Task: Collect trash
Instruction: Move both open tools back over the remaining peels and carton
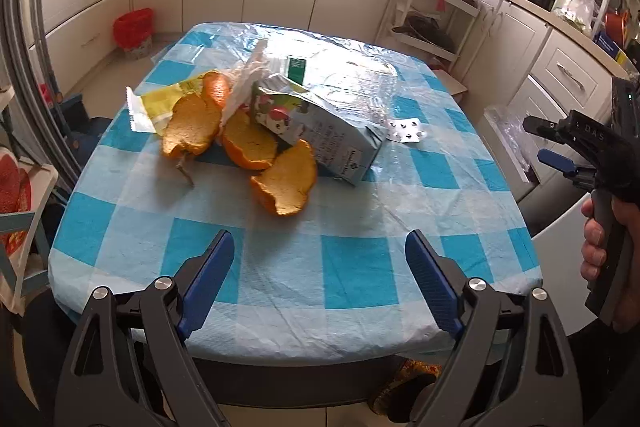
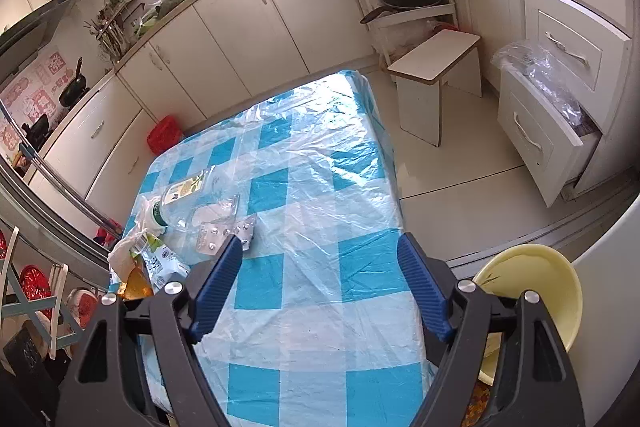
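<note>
Trash lies on the blue-checked table (image 1: 280, 267): several orange peels (image 1: 286, 179), a crushed juice carton (image 1: 320, 131), a yellow wrapper (image 1: 160, 103), a white tissue (image 1: 248, 71), an empty pill blister (image 1: 406, 131) and a clear plastic bottle (image 2: 188, 195). My left gripper (image 1: 320, 279) is open and empty above the table's near edge, short of the peels. My right gripper (image 2: 320, 283) is open and empty over the table; the blister (image 2: 224, 235) lies by its left finger. The right gripper also shows at the right in the left wrist view (image 1: 560, 143).
A yellow bowl (image 2: 532, 291) sits off the table's right edge, below my right gripper. A red bin (image 1: 134, 31) stands on the floor by the cabinets. A white stool (image 2: 436, 75) and an open drawer (image 2: 552, 115) are beyond the table.
</note>
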Motion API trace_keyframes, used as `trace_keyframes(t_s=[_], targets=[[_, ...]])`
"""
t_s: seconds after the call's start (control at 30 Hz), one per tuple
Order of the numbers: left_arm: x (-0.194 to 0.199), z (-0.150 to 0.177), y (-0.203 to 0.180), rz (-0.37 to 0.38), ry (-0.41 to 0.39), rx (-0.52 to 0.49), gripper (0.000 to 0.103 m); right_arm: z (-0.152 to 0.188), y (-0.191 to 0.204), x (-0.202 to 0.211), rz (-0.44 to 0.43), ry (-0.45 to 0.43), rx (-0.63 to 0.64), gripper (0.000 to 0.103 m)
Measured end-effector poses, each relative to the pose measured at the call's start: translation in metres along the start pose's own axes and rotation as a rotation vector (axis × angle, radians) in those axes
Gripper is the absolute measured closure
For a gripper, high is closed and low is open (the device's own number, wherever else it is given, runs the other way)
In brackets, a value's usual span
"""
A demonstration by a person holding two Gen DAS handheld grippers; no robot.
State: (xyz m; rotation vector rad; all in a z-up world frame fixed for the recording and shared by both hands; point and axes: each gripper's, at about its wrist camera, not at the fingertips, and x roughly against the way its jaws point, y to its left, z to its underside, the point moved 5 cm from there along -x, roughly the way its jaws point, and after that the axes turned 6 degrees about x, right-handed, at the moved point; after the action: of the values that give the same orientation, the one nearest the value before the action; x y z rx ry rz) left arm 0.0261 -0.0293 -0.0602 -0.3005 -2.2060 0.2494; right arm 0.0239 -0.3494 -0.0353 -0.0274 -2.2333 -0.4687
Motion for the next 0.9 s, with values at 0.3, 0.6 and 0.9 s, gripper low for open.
trace_keyframes(t_s=[0.3, 0.6, 0.9], targets=[[0.001, -0.008, 0.032, -0.033, -0.023, 0.059, 0.02, 0.007, 0.029, -0.019, -0.034, 0.057, 0.074, 0.024], [0.003, -0.016, 0.058, -0.067, -0.048, 0.105, 0.02, 0.018, 0.063, -0.041, -0.066, 0.114, 0.164, 0.023], [-0.014, -0.04, 0.09, -0.149, -0.052, 0.008, 0.02, 0.028, 0.096, -0.058, -0.109, 0.151, 0.236, 0.021]])
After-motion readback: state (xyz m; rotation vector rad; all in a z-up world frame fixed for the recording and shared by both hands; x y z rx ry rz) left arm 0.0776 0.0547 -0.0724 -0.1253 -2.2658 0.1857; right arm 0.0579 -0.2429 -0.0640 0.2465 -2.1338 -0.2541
